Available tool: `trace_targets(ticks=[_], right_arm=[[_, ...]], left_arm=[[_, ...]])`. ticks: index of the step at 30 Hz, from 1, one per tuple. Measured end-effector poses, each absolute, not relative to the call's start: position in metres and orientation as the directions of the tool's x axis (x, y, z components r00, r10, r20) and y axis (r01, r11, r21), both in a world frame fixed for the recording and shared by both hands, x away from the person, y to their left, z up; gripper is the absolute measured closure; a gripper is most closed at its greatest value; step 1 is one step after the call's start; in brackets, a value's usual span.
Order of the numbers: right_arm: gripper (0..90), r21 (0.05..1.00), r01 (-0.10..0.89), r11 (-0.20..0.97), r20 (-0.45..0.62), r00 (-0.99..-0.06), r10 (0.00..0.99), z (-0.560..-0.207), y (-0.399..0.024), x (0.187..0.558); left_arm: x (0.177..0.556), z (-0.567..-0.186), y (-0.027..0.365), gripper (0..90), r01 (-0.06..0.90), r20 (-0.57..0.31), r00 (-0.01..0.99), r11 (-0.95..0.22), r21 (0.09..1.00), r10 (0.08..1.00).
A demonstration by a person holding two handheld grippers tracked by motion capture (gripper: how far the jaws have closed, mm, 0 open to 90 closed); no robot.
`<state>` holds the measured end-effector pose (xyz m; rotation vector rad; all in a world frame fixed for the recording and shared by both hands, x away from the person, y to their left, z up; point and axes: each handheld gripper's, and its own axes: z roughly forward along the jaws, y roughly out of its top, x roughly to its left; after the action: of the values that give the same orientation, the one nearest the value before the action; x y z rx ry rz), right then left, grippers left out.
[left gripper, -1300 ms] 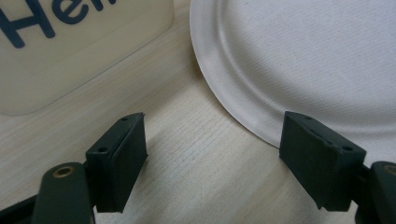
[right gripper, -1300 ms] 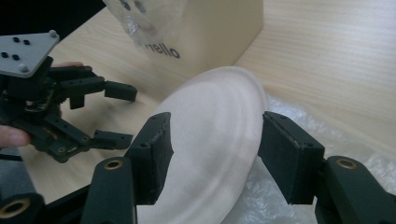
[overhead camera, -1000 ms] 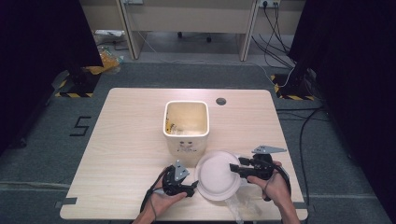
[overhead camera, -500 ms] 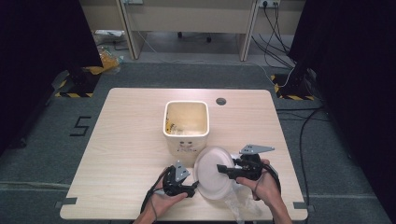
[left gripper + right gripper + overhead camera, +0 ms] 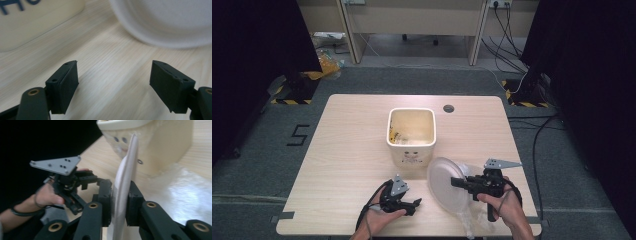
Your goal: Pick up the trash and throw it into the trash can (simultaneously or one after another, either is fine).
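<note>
Two hand-held black grippers work near the front edge of the pale wooden desk (image 5: 342, 150). The right gripper (image 5: 455, 182), held in the person's right hand (image 5: 504, 210), pinches the rim of a round white disposable plate (image 5: 447, 186); in the right gripper view its jaws are pressed onto the thin plate edge from both sides, and the plate (image 5: 125, 185) stands almost edge-on between them. From above, the plate is tilted up off the desk, toward the front right corner, with its face turned to the left. A crumpled piece of clear plastic film (image 5: 469, 222) lies on the desk under and just in front of the plate, close to the front edge.

The left gripper (image 5: 416, 202) rests low by the front edge, left of the plate, in the person's left hand (image 5: 379, 220). Its jaws are spread wide with only bare wood grain between them, and the plate's rim (image 5: 162, 22) sits ahead of them, apart from the pads.

A cream-coloured square plastic bin (image 5: 411, 134) with a small face printed on its front wall stands near the middle of the desk, just behind the plate. Some yellowish scraps lie inside it; what they are cannot be told. A round dark cable grommet (image 5: 448, 108) sits near the back edge.
</note>
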<state>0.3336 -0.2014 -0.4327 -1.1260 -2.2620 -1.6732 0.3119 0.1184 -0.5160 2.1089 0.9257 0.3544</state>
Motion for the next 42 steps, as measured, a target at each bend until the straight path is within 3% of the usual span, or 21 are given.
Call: trace_targets(ticks=[2, 13, 26, 42], right_arm=[[83.7, 0.786, 0.612, 0.086, 0.518, -0.728, 0.449, -0.428, -0.201, 0.332], [84.1, 0.823, 0.568, -0.006, 0.534, -0.771, 0.347, -0.398, -0.206, 0.322], [84.1, 0.858, 0.513, -0.035, 0.491, -0.798, 0.348, -0.359, -0.211, 0.336], [84.0, 0.863, 0.501, -0.06, 0.491, -0.806, 0.331, -0.311, -0.202, 0.374]], left_arm=[[0.31, -0.517, 0.137, 22.5, 0.51, -0.037, 0.667, -0.419, 0.752, 0.744], [0.308, -0.516, 0.188, 22.5, 0.546, -0.026, 0.576, -0.362, 0.756, 0.817], [0.314, -0.523, 0.191, 15.8, 0.564, -0.022, 0.557, -0.359, 0.744, 0.83], [0.314, -0.523, 0.191, 14.5, 0.564, -0.021, 0.559, -0.361, 0.743, 0.829]])
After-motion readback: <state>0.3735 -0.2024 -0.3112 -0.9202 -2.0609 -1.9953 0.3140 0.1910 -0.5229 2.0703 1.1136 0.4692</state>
